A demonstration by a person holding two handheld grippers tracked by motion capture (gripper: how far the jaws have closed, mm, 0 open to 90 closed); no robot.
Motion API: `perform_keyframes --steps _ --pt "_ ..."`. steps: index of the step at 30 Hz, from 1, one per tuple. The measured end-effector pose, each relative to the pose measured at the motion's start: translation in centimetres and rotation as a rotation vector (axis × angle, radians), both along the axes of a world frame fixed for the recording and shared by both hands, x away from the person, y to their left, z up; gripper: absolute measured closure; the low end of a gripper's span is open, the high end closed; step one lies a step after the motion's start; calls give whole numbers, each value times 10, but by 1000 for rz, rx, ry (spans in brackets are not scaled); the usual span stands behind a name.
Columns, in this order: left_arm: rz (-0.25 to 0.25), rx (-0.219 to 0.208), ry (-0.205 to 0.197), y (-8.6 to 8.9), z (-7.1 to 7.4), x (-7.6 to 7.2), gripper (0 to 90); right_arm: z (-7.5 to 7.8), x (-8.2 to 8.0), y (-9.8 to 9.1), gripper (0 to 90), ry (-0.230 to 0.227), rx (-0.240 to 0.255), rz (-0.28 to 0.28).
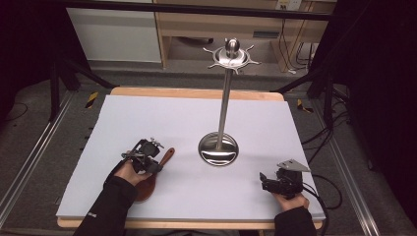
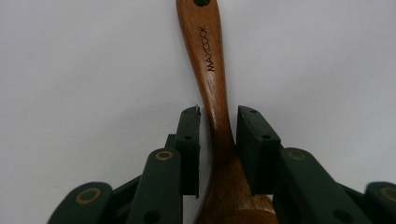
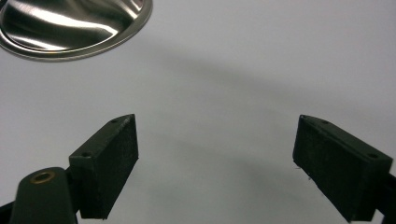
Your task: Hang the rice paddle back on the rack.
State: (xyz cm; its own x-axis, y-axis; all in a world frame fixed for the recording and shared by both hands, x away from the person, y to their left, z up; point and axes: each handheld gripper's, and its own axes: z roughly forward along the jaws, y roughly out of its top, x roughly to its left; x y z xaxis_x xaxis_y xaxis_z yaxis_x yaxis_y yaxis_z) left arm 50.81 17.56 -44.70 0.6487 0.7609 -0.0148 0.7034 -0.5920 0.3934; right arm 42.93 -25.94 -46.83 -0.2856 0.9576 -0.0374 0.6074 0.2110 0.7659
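A wooden spoon (image 1: 166, 156) lies on the white sheet at the front left, its bowl toward the person. In the left gripper view its handle (image 2: 208, 56), printed with a brand name, runs up between the jaws. My left gripper (image 2: 218, 126) straddles the neck of the handle, with a thin gap left on each side of the wood, so the pads are not pressing. In the high view the left gripper (image 1: 157, 166) sits over the spoon. My right gripper (image 1: 263, 180) rests at the front right, and in its own view the right gripper (image 3: 217, 158) stands wide open with nothing between the pads.
A tall steel stand (image 1: 225, 98) with a round base (image 1: 218, 150) and a ring of hooks (image 1: 231, 56) on top rises mid-table. Its base edge (image 3: 70, 23) lies ahead of the right gripper. The white sheet (image 1: 147, 118) covers a wooden table.
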Motion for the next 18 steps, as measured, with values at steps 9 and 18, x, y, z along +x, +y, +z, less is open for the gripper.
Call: perform_keyframes --steps 9,18 --pt "5 13 12 -3 -2 2 721 0 0 0 144 0 0 2" --pt "13 14 28 -4 -2 4 726 0 0 0 144 1 -1 4"
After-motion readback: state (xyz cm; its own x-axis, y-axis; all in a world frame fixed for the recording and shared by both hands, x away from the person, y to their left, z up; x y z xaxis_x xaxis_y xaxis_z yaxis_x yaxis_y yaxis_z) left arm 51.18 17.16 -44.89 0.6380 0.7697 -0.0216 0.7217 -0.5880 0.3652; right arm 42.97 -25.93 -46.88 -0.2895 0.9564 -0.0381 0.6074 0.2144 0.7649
